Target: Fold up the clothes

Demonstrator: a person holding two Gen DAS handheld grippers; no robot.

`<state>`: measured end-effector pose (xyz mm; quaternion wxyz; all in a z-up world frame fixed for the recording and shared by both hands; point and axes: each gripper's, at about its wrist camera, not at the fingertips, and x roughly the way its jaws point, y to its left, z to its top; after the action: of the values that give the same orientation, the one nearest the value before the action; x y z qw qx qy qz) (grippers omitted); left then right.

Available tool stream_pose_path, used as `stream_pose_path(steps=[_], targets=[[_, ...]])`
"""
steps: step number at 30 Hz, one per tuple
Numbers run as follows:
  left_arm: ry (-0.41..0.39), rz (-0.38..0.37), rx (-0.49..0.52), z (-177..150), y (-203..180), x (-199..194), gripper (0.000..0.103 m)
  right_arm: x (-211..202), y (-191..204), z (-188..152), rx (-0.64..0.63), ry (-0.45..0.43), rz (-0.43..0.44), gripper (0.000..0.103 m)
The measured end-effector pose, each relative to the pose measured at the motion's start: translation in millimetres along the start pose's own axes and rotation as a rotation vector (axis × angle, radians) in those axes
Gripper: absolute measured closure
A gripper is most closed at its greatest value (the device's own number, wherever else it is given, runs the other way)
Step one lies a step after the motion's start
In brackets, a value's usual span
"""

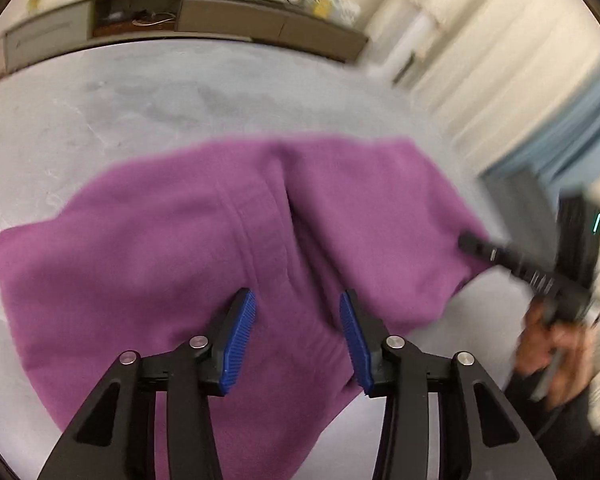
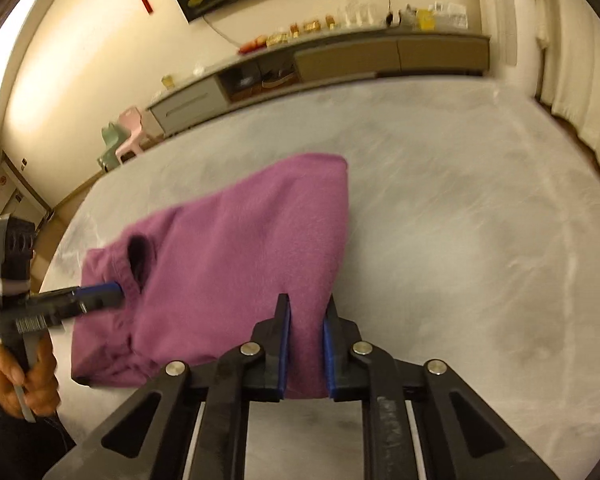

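The right gripper [image 2: 305, 344] has its blue pads [image 2: 283, 350] drawn in close with a fold of the purple garment [image 2: 236, 256] filling the narrow gap between them; it looks pinched on the garment's near right edge, probably so that edge can be lifted or carried over. The left gripper [image 1: 297, 336] stands wide apart above the cloth, its pads [image 1: 240, 340] to either side of a ridge of fabric. In the right wrist view its tips sit at the garment's left edge, beside a dark opening that may be a collar or cuff. Whether it has caught any cloth there cannot be told. A hand [image 2: 20, 376] grips that tool's handle.

The garment lies bunched and partly doubled on the pale grey table [image 2: 460, 220], towards the near side and well apart from the far edge. Beyond the garment, past the table, a long low cabinet [image 2: 340, 60] runs along the wall. Both tools sit at opposite ends of the garment, likely to stretch and fold it.
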<state>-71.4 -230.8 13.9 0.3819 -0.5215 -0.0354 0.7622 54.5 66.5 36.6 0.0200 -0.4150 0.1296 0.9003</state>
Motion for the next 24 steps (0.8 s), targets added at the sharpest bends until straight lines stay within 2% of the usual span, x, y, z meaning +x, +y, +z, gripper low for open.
stream_pose_path(steps=[3, 5, 7, 11, 13, 14, 15, 16, 18, 21, 24], targets=[[-0.065, -0.092, -0.11, 14, 22, -26, 0.06, -30, 20, 16, -0.099, -0.061, -0.048, 0.089], [-0.103, -0.129, -0.189, 13, 43, -41, 0.06, -55, 63, 32, -0.202, -0.104, -0.033, 0.089], [-0.129, -0.166, -0.264, 9, 63, -53, 0.06, -69, 130, 37, -0.339, -0.131, 0.0, 0.089], [-0.193, -0.212, -0.398, -8, 108, -78, 0.06, -60, 250, 14, -0.546, -0.116, 0.099, 0.089], [-0.221, -0.2, -0.455, -19, 128, -88, 0.06, -28, 288, -12, -0.58, -0.057, 0.169, 0.085], [-0.225, -0.193, -0.475, -25, 136, -91, 0.06, -8, 301, -26, -0.592, -0.016, 0.206, 0.08], [-0.229, -0.185, -0.495, -31, 145, -94, 0.06, 11, 306, -39, -0.599, 0.042, 0.216, 0.079], [-0.233, -0.178, -0.515, -37, 153, -97, 0.06, 20, 298, -44, -0.555, 0.064, 0.215, 0.077], [-0.225, -0.182, -0.537, -48, 165, -99, 0.06, 35, 277, -52, -0.441, 0.086, 0.212, 0.074], [-0.21, -0.188, -0.533, -52, 168, -96, 0.06, 38, 244, -50, -0.315, 0.092, 0.275, 0.074], [-0.2, -0.203, -0.501, -47, 154, -96, 0.06, 44, 227, -46, -0.329, 0.118, 0.277, 0.074]])
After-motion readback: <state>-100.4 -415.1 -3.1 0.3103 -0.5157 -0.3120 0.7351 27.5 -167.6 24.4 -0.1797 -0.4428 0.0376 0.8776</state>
